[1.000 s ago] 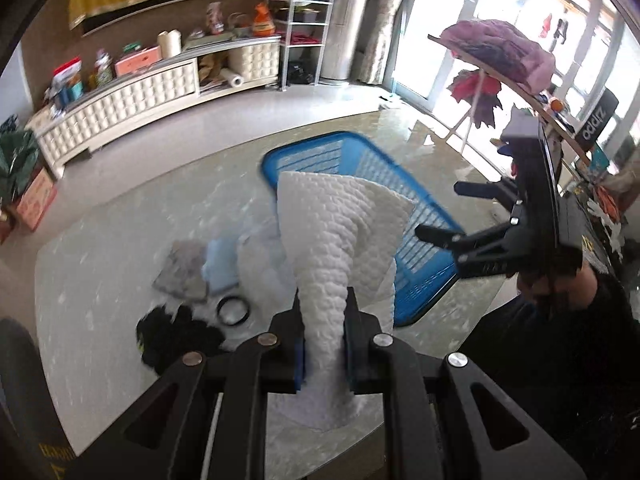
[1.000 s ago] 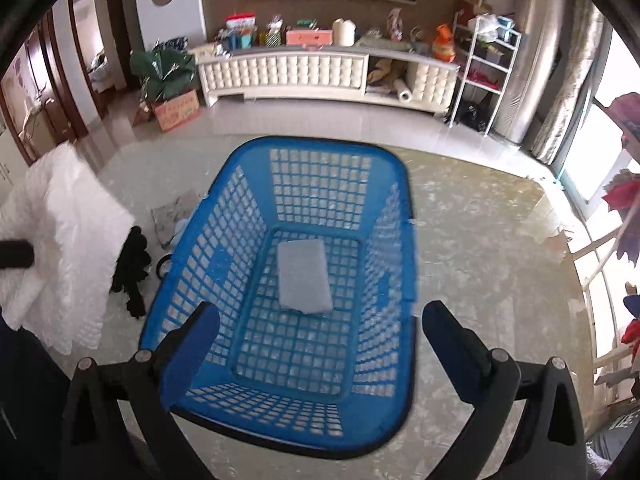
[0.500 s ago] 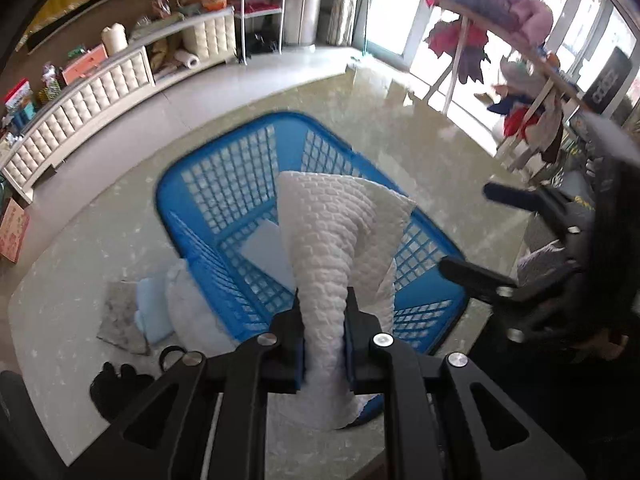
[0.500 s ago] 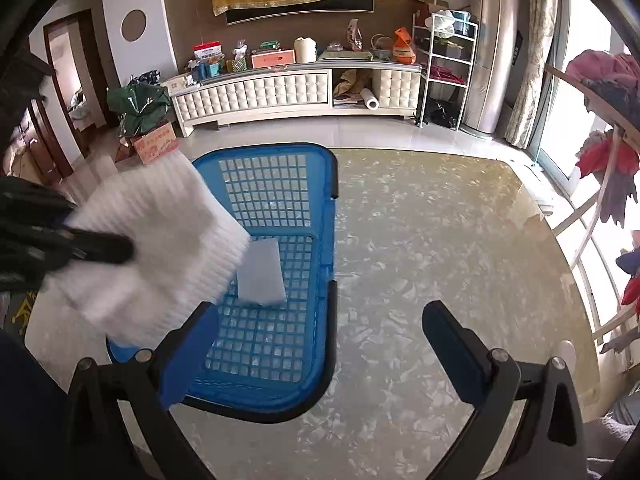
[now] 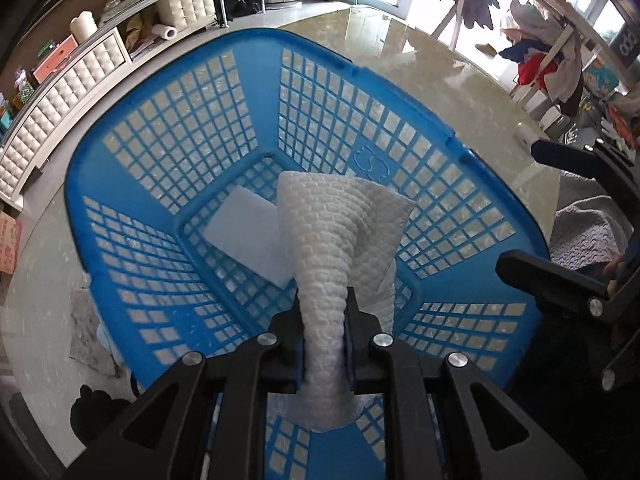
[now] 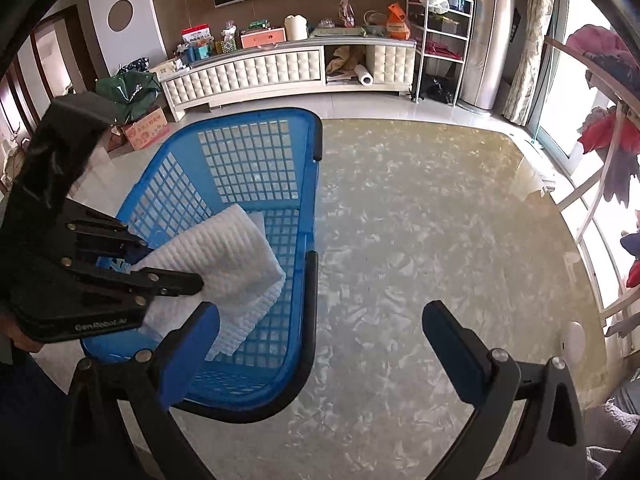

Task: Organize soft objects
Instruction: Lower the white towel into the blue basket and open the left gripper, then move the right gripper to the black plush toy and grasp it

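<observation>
My left gripper (image 5: 323, 320) is shut on a white quilted cloth (image 5: 336, 240) and holds it over the inside of the blue mesh basket (image 5: 160, 136). A flat white pad (image 5: 244, 232) lies on the basket floor. In the right wrist view the same cloth (image 6: 224, 264) hangs from the left gripper (image 6: 192, 280) above the basket (image 6: 256, 160). My right gripper (image 6: 320, 344) is open and empty, just right of the basket's near corner, over the marbled table (image 6: 420, 220). It also shows in the left wrist view (image 5: 560, 216).
A grey cloth (image 5: 86, 332) and a black soft item (image 5: 94, 408) lie on the table left of the basket. A grey knitted cloth (image 5: 580, 232) lies at the right. A clothes rack (image 6: 608, 128) stands at the right, a long cabinet (image 6: 256, 72) behind.
My left gripper has carried the white cloth from beside the basket to over its inside and lower. My right gripper has shifted to the right, off the basket.
</observation>
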A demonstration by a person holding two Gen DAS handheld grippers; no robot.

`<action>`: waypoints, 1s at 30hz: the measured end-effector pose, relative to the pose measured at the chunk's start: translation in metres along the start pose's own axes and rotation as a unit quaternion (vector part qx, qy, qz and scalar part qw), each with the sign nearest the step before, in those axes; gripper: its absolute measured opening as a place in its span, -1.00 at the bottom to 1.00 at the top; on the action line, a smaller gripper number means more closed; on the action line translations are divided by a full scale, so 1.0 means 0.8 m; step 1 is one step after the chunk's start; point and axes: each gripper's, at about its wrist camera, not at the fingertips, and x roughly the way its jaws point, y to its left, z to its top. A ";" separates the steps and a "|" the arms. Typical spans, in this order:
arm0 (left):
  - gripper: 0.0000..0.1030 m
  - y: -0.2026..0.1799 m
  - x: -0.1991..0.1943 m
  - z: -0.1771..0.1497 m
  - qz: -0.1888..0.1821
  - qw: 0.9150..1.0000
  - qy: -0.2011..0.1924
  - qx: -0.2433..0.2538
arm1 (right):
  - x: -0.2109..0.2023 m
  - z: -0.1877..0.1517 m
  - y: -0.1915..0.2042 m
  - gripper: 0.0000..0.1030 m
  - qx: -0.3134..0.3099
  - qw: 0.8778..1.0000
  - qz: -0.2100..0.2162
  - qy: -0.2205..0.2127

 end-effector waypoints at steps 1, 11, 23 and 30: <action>-0.73 -0.002 0.002 0.001 0.000 1.000 0.001 0.002 | 0.001 0.000 0.000 0.98 0.000 1.000 0.000 0.001; 0.29 -0.014 0.007 0.005 0.024 0.999 0.003 0.033 | -0.008 -0.001 -0.001 0.98 0.000 1.000 0.004 -0.006; 0.57 0.003 -0.097 -0.022 0.086 0.989 -0.114 0.037 | -0.049 0.001 0.034 0.98 -0.018 0.997 0.015 -0.074; 0.57 0.042 -0.169 -0.085 0.103 0.979 -0.176 -0.006 | -0.074 0.002 0.063 0.98 -0.003 0.992 0.057 -0.113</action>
